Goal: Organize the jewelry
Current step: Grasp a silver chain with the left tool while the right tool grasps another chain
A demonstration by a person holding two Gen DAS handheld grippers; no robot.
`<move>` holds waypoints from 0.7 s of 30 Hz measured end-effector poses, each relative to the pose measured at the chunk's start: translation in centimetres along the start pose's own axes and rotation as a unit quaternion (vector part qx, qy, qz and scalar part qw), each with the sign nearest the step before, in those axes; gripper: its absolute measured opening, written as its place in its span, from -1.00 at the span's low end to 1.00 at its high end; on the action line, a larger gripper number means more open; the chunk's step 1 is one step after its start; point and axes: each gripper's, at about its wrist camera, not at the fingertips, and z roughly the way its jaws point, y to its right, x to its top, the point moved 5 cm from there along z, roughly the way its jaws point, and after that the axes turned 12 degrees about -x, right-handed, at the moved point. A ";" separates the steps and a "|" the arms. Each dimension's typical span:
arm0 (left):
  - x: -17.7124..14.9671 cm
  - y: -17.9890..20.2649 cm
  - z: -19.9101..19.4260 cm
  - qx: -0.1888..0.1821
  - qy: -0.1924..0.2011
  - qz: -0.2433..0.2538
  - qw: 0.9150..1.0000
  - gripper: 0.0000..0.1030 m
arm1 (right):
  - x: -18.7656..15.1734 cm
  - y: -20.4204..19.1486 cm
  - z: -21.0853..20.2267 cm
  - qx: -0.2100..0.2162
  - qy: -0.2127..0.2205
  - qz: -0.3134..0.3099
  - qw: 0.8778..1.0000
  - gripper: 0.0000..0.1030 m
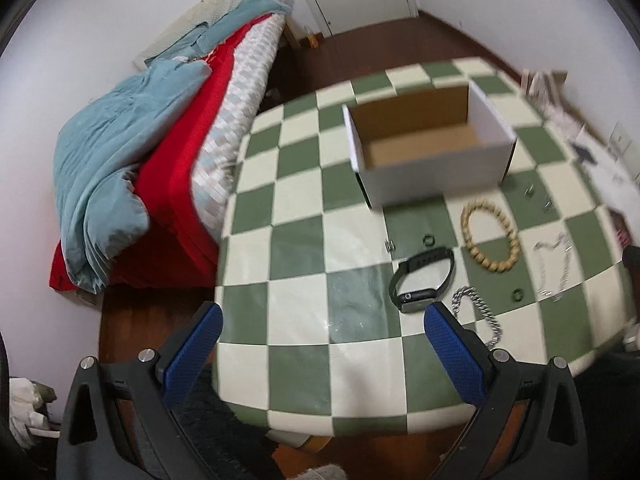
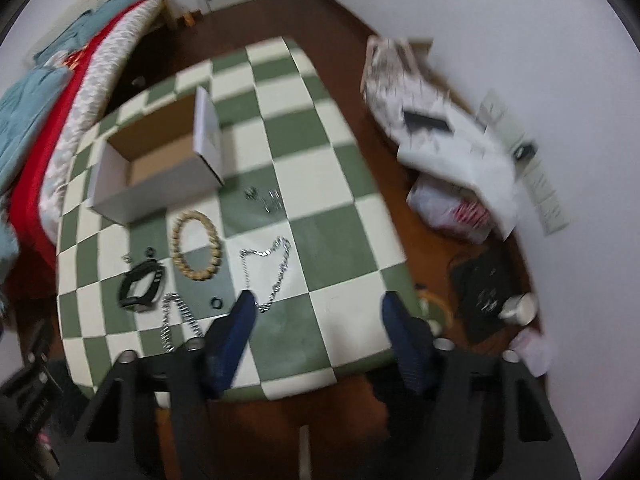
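On the green-and-cream checked table stands an open white cardboard box with nothing in it. In front of it lie a black watch, a wooden bead bracelet, a silver chain bracelet, a silver necklace and small dark rings. My left gripper hovers open above the table's near left part, just left of the watch. The right gripper is open with nothing between its fingers, its left fingertip beside the necklace. The box, bead bracelet and watch lie to its left.
A bed with a blue blanket and red sheet presses against the table's left side. White paper, bags and dark items lie on the wooden floor to the right of the table. Small metal earrings lie near the box.
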 end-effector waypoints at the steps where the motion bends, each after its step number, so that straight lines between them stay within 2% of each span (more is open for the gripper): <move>1: -0.3 0.3 0.7 0.002 -0.007 0.000 1.000 1.00 | -0.1 -0.1 1.4 0.006 -0.004 0.004 1.000 0.11; 6: -2.0 1.7 4.8 -0.028 -0.055 -0.024 0.998 0.99 | -1.1 -1.9 6.6 0.013 -0.029 0.001 0.999 0.08; 10: -3.0 3.3 7.4 -0.061 -0.076 -0.038 0.995 0.98 | -1.9 -3.8 7.7 0.018 -0.006 -0.022 1.000 0.08; 14: -3.9 5.4 9.2 -0.084 -0.097 -0.029 0.991 0.55 | -2.8 -4.6 8.6 0.014 0.005 -0.031 0.999 0.09; 15: -3.8 5.6 9.0 -0.087 -0.071 -0.032 0.993 0.52 | -2.9 -4.7 8.6 0.011 0.015 -0.035 0.999 0.09; 16: -3.9 5.9 9.2 -0.091 -0.071 -0.027 0.993 0.49 | -3.1 -5.0 8.5 0.003 0.023 -0.044 0.999 0.09; 18: -3.8 6.4 8.9 -0.108 -0.051 -0.019 0.993 0.17 | -3.6 -5.5 8.4 -0.009 0.040 -0.061 0.997 0.09; 19: -3.8 6.8 8.8 -0.121 -0.046 -0.015 0.991 -0.20 | -3.8 -5.8 8.4 -0.016 0.050 -0.069 0.996 0.08; 20: -3.9 7.2 8.7 -0.139 -0.041 -0.010 0.989 -0.61 | -3.9 -5.9 8.3 -0.012 0.058 -0.071 0.996 -0.03; 21: -3.9 7.6 8.6 -0.147 -0.039 -0.002 0.988 -0.76 | -4.1 -6.0 8.2 -0.011 0.066 -0.075 0.995 -0.10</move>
